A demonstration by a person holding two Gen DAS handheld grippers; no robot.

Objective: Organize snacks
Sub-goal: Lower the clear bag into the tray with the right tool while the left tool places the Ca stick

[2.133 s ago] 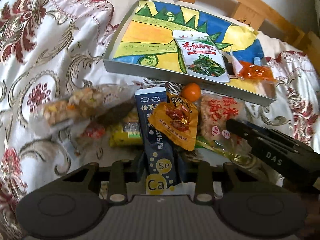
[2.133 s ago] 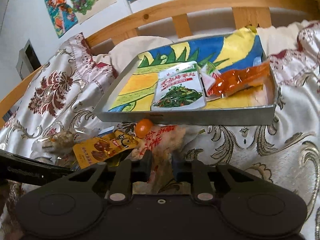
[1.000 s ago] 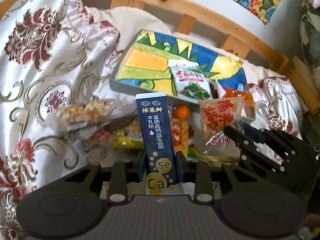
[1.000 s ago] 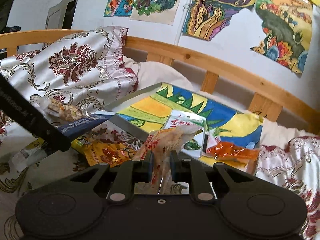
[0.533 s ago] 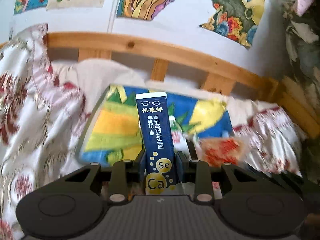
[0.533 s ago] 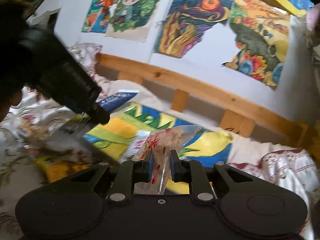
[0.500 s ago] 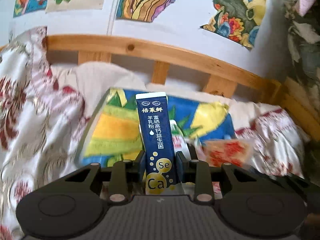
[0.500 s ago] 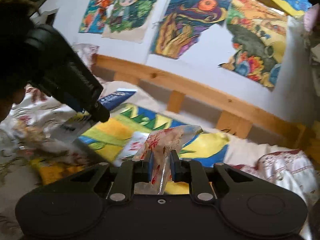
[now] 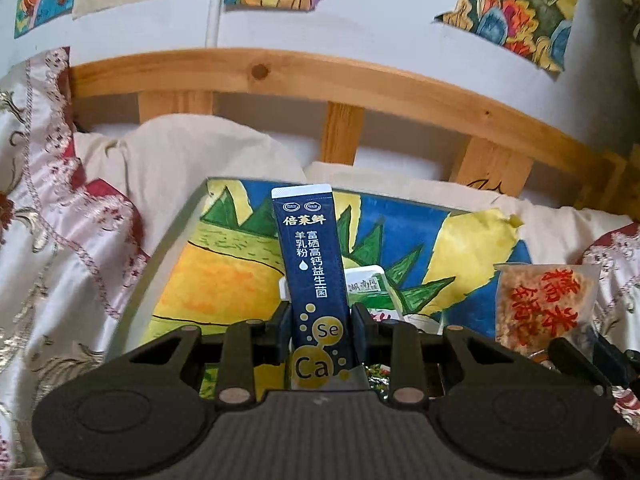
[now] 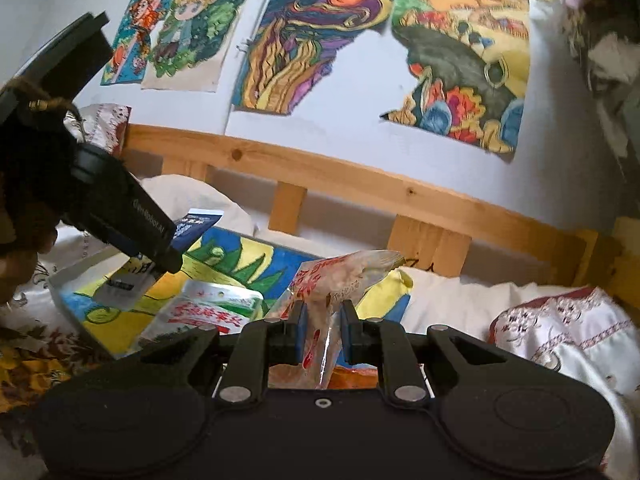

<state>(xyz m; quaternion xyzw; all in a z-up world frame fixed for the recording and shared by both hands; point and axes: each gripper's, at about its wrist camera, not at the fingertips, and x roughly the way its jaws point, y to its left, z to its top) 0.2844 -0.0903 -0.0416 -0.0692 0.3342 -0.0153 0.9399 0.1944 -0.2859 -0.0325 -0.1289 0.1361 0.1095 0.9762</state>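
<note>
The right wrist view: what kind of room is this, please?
Probably a bedroom: a wooden slatted bed frame, a floral satin quilt with white pillows, and colourful hand-painted pictures taped on the white wall.

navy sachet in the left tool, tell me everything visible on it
The navy sachet is a long, narrow stick pack of glossy film with a white sealed top edge, white Chinese lettering, and gold bubbles marked "Se" and "Ca" near its base. It stands upright, clamped at its lower end between the left tool pads, nothing else touching it. It is held above the painted tray.
</note>
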